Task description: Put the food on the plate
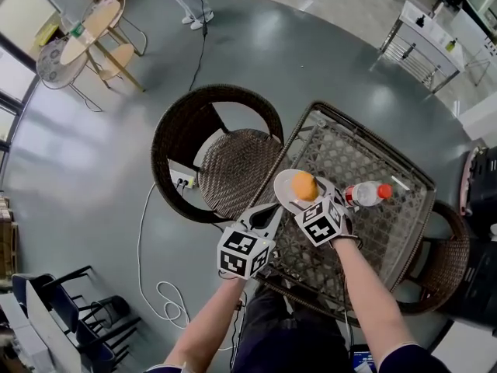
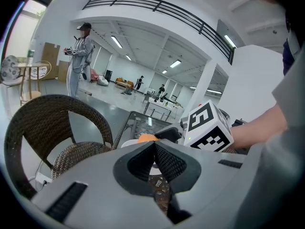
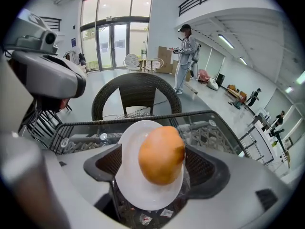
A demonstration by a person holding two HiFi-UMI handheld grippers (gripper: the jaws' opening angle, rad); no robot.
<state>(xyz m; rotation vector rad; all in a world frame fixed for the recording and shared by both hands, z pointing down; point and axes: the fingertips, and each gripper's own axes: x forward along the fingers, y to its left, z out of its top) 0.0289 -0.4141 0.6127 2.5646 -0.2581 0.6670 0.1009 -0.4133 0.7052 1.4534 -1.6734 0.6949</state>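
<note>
Orange rounded food (image 3: 161, 154) sits centred on round white plate (image 3: 125, 175); plate level, at glass tabletop (image 3: 217, 128) edge.

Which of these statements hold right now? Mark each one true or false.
1. The orange food sits on the white plate. True.
2. The left tool has its jaws wide apart. False: they are together, with nothing between them.
3. The right tool has its jaws apart, one on either side of the food. True.
4. The bottle has a blue cap. False: its cap is red.
5. The plate stands on a wooden tray. False: it is on the glass-topped table.
</note>
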